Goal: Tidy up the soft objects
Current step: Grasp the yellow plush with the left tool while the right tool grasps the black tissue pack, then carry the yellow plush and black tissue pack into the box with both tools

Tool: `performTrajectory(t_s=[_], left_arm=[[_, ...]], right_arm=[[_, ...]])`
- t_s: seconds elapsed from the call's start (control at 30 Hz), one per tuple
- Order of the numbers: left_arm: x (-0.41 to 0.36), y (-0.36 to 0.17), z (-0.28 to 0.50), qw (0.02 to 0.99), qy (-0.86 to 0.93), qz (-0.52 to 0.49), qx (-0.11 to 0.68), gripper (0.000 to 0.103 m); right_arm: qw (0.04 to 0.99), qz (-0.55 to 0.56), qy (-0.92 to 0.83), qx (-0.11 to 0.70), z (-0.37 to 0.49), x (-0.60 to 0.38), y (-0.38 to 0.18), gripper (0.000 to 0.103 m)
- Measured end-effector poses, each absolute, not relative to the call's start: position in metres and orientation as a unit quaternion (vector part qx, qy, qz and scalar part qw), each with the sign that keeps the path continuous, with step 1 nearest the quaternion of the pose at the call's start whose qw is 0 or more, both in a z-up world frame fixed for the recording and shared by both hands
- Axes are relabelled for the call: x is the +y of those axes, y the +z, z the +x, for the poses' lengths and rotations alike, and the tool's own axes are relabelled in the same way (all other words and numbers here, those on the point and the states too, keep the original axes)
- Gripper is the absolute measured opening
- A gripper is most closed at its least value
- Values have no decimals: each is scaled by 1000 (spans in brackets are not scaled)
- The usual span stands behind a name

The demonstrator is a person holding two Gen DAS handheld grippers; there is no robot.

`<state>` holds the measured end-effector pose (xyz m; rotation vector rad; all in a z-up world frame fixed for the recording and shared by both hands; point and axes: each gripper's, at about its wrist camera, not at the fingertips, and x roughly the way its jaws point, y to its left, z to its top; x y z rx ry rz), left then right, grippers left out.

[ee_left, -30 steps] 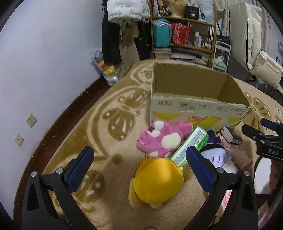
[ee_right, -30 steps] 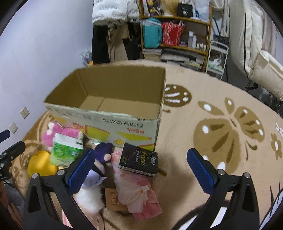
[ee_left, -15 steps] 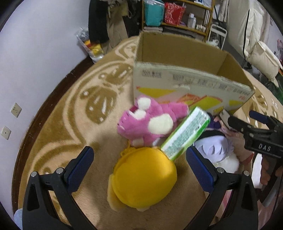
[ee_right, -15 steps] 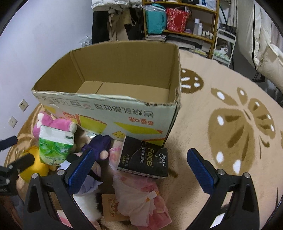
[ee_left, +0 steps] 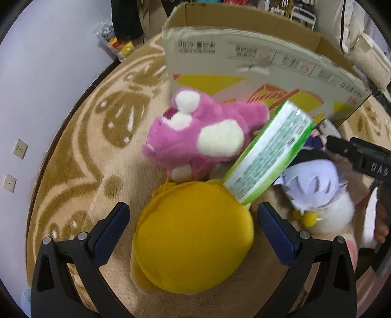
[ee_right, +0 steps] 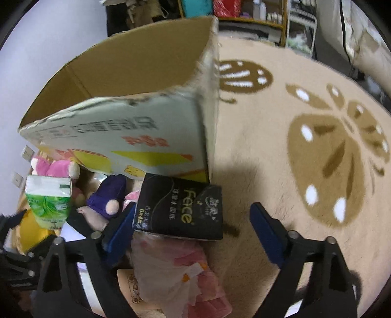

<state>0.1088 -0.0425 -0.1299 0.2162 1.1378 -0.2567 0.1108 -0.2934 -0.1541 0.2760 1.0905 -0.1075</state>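
An open cardboard box (ee_left: 244,56) stands on the rug; it also shows in the right wrist view (ee_right: 136,117). In front of it lie a pink plush (ee_left: 200,137), a yellow plush (ee_left: 193,247), a green tissue pack (ee_left: 268,154) and a pale purple-haired doll (ee_left: 315,186). My left gripper (ee_left: 193,234) is open, its fingers on either side of the yellow plush. My right gripper (ee_right: 193,234) is open around a black tissue pack (ee_right: 180,210), above a pink-wrapped bundle (ee_right: 180,276). The green pack (ee_right: 48,200) and a purple plush (ee_right: 107,195) lie to its left.
A beige rug with brown patterns (ee_right: 317,146) covers the floor. A purple-white wall (ee_left: 36,73) with outlets is on the left. Shelves and hanging clothes (ee_right: 244,9) stand behind the box. The other gripper (ee_left: 361,164) shows at the right of the left wrist view.
Both grippers have dropped lower and moved closer to the pile. The left gripper now straddles the yellow plush; the right gripper now straddles the black tissue pack.
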Motion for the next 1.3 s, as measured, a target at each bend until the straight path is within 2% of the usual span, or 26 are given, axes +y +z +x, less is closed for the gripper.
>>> performTrajectory(t_s=[0.07, 0.1, 0.2, 0.3, 0.7, 1.3], left_arm=[[-44, -135, 110, 824, -117, 109, 543, 91], [-44, -137, 111, 822, -116, 110, 547, 91], [-44, -144, 113, 811, -118, 103, 564, 87], [-43, -144, 115, 812, -121, 94, 564, 84], [-28, -107, 93, 850, -82, 72, 515, 82], [-23, 9, 36, 957, -46, 92, 270, 82]], right_arm=[[841, 152, -45, 518, 112, -299, -157, 92], [839, 163, -42, 518, 113, -301, -159, 92], [836, 179, -39, 517, 116, -306, -162, 84], [840, 172, -41, 513, 116, -308, -161, 68], [876, 134, -32, 461, 89, -291, -121, 68], [941, 87, -25, 326, 25, -262, -22, 68]])
